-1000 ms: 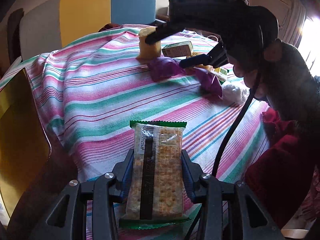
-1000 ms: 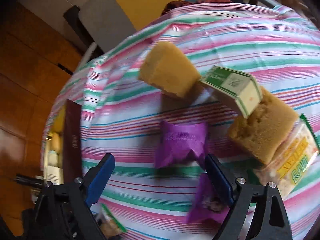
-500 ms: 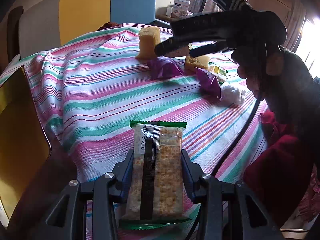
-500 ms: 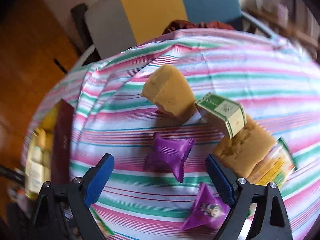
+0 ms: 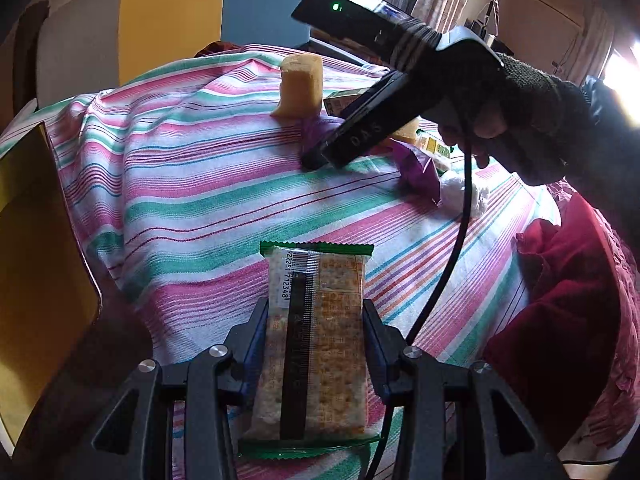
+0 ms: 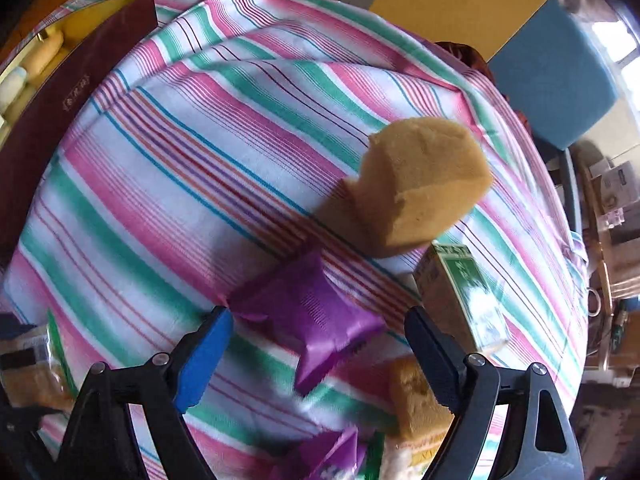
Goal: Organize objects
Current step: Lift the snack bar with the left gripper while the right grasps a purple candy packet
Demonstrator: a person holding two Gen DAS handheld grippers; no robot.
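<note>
My left gripper (image 5: 315,320) is shut on a cracker packet (image 5: 316,336) with green ends, held over the near edge of the striped tablecloth (image 5: 192,184). My right gripper (image 6: 318,332) is open, its jaws on either side of a purple snack packet (image 6: 312,316) lying on the cloth. In the left wrist view the right gripper (image 5: 316,160) points down at that packet. A yellow sponge block (image 6: 420,184) stands just beyond it. A green-and-white small box (image 6: 464,296) lies to the right.
A second sponge piece (image 6: 416,396), another purple packet (image 6: 328,456) and a cracker packet lie near the right gripper. A white crumpled wad (image 5: 464,188) sits on the cloth. A dark red box (image 6: 60,92) stands at the table's left. A red cloth (image 5: 560,300) hangs at right.
My right gripper has rotated and dropped down over the purple packet, which now sits between its open jaws. The left gripper has held still with the cracker packet.
</note>
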